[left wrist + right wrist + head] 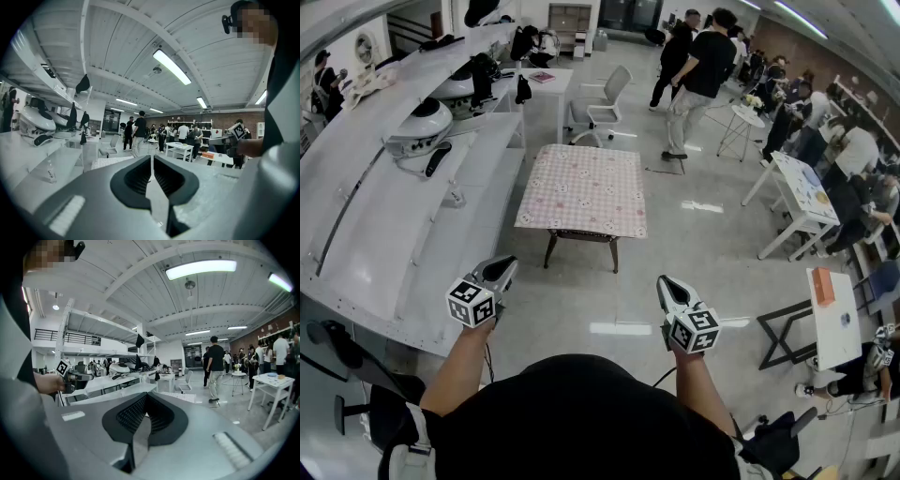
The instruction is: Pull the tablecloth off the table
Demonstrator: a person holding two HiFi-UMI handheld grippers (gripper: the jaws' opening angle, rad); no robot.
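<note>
Currently, a person in a dark top is standing on the glossy grey floor of a busy workshop and holding a two-jaw gripper in each hand, both aimed forward and dipping slightly. The left gripper (504, 268) is showing its dark ribbed jaws pressed together with nothing between them. The right gripper (667, 282) is doing the same, its jaws clenched on nothing. The pink-and-white patterned tablecloth (583, 187) is lying flat over a small dark-legged table (551, 249) farther out on the floor. It is covering the whole top, and its edges are hanging a little over the sides. Both grippers are hovering on the near side, well apart from the cloth, with the table sitting roughly between their lines of aim. A long white workbench (389, 225) is running along the left, carrying rounded white shells and dark gear. A white office chair (605, 98) is standing beyond the table on its far side. Several people (698, 70) are gathering at the far end of the room, and others are sitting around a white table (802, 192) on the right. An orange box (822, 286) is resting on another white table near the right edge.
</note>
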